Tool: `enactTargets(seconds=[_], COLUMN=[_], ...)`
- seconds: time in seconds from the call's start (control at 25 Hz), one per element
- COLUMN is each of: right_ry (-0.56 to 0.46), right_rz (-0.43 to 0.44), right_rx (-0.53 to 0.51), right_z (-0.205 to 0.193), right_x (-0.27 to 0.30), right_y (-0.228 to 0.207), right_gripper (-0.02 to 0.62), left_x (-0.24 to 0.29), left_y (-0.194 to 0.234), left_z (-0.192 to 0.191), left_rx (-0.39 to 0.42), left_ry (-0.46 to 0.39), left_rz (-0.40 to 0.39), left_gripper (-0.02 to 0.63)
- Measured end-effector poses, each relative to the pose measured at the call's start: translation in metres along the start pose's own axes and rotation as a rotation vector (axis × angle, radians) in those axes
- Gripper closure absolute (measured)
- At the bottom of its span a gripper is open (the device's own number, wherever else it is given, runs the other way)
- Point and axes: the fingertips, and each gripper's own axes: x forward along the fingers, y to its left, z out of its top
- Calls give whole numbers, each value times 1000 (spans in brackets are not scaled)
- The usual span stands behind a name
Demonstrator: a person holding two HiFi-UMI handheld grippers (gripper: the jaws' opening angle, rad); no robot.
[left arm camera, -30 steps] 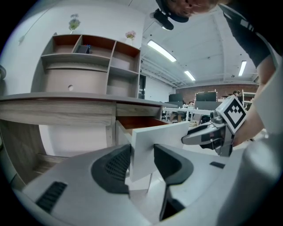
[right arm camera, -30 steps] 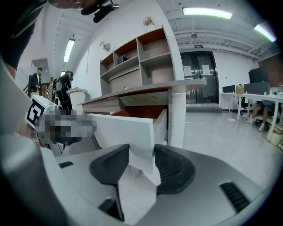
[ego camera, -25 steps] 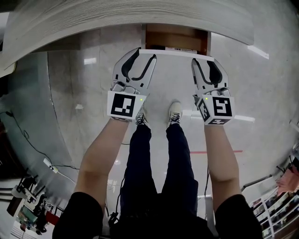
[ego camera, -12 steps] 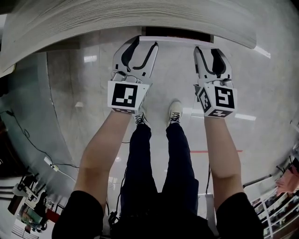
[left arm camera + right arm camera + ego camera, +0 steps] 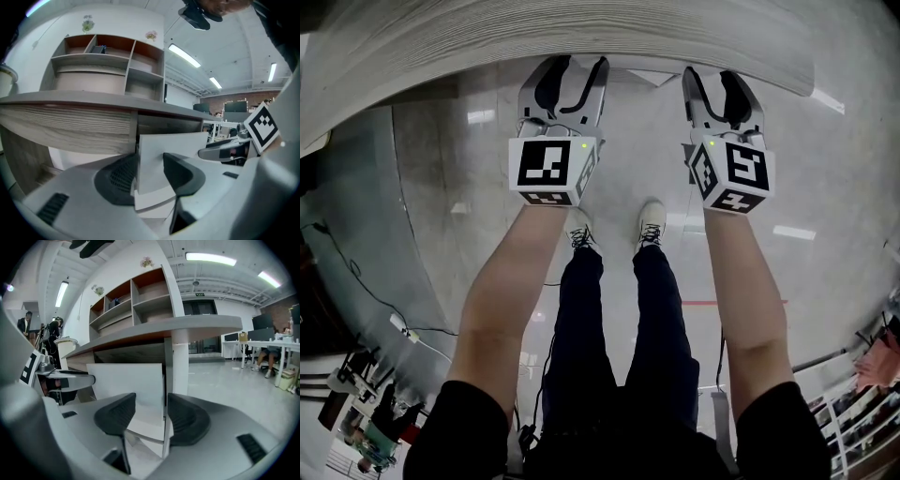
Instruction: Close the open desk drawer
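Both grippers are found held out side by side at the near edge of the bench [image 5: 581,28], whose wood-grain top fills the upper part of the head view. The desk drawer is seen pushed almost fully in under that edge. Only a thin white strip of the drawer front [image 5: 661,77] shows between the two grippers from above. The jaws of the left gripper [image 5: 578,62] are observed standing apart with nothing clamped. In the left gripper view, the left part of the white drawer front [image 5: 173,150] is seen face-on directly ahead of the left gripper [image 5: 150,168]. The jaws of the right gripper [image 5: 708,75] have just been opening and are likewise found apart. In the right gripper view, the right end of the drawer front [image 5: 126,380] is framed by the right gripper [image 5: 152,416], unpinched by either pad. Whether the jaw tips touch the panel cannot be established. A shelf unit [image 5: 108,61] is noted on the bench top. The person's shoes [image 5: 651,225] are seen on the glossy floor [image 5: 834,187] below the grippers.
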Motion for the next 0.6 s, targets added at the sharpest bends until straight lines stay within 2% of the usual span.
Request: enactTargets(seconds=[0.32, 0.6], right_ry=[-14, -23], right_rz=[-63, -63], right_rx=[42, 33], right_z=[-1, 4], right_x=[21, 11], right_y=[-5, -6], right_gripper=[353, 353], left_x=[17, 11], left_y=[14, 8], left_z=[-4, 1], left_rx=[-44, -51], left_ry=[0, -5], left_rz=[57, 45], left_gripper=[420, 420])
